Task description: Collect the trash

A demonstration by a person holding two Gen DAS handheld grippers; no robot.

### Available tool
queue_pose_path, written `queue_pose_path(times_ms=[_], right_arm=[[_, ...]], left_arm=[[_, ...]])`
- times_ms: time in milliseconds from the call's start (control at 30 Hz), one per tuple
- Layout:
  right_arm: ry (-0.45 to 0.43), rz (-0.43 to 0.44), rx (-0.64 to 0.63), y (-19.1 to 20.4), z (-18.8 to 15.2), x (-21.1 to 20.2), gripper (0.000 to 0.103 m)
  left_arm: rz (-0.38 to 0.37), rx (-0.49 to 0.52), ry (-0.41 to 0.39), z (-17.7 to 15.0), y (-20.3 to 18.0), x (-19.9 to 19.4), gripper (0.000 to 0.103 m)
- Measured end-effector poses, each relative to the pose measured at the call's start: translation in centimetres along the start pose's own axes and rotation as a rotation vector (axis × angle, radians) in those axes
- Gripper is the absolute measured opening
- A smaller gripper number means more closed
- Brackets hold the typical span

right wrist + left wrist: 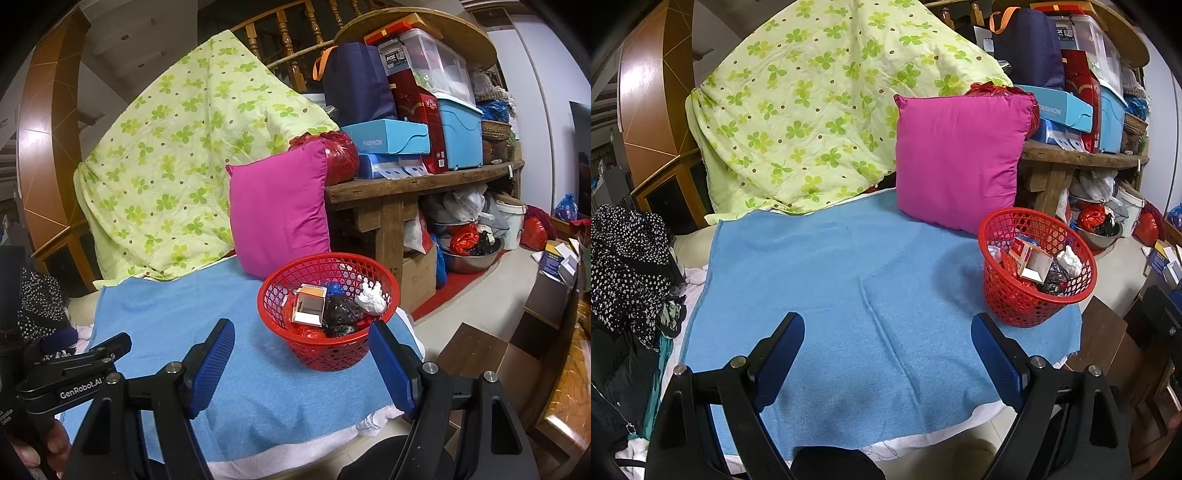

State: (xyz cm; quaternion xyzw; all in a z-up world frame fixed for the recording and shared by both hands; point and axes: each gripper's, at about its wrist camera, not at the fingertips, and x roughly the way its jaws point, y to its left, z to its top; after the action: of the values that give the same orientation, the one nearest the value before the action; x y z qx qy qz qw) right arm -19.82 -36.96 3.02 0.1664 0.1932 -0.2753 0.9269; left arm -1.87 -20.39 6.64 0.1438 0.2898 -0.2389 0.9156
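Note:
A red mesh basket (1008, 299) (325, 354) stands on the right part of a blue towel (820, 280) (177, 310). Inside it lie an open white-and-red carton (1034, 264) (309, 303), crumpled white paper (1070, 261) (372, 297), black plastic (341, 312) and red wrappers. My left gripper (888, 326) hangs open over the bare towel, left of the basket, with nothing between its fingers. My right gripper (303, 336) is open just in front of the basket, holding nothing. The left gripper's body shows at the lower left of the right wrist view.
A magenta pillow (960, 158) (280, 210) and a green clover quilt (820, 107) (177, 155) lean behind the towel. Dark spotted clothing (628, 266) is piled at left. A wooden shelf (421, 184) stacked with boxes stands at right; bags and a bowl sit beneath.

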Motion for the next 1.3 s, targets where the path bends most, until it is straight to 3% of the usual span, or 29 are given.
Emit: queue_pose_path(times_ms=[1300], right_arm=[[-0.039,-0.017,-0.002,0.4,0.8,-1.1,0.078]], left_arm=[[-0.016,0.007,-0.006,-0.2,0.2,-0.4,0.092]])
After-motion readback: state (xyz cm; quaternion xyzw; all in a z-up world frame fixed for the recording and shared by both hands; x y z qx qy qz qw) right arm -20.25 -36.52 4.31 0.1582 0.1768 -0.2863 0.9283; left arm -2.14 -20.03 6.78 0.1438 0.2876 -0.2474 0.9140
